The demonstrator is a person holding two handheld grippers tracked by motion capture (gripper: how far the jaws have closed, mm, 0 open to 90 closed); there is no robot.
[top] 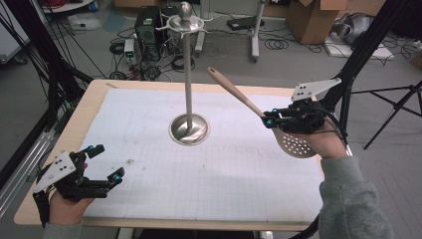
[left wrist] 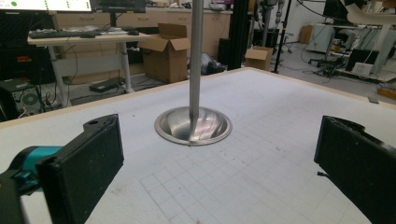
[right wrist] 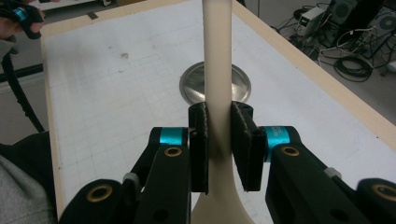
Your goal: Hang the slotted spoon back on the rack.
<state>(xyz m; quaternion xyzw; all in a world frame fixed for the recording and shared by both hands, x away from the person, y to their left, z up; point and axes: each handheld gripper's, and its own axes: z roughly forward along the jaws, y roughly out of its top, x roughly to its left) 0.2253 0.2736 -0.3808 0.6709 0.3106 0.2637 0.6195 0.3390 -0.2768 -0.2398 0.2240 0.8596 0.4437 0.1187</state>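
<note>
A slotted spoon with a pale wooden handle and a perforated metal head is held off the table at the right, its handle slanting up and left toward the stand. My right gripper is shut on the handle near the head, both pads pressing on it. A metal utensil stand with a round dished base, a tall pole and hooks at the top rises at mid-table. My left gripper rests at the front left corner, open, with nothing between its jaws and the stand's base ahead of it.
A white gridded mat covers the wooden table. Black frame struts, a tripod, cables and cardboard boxes stand around the table on the floor.
</note>
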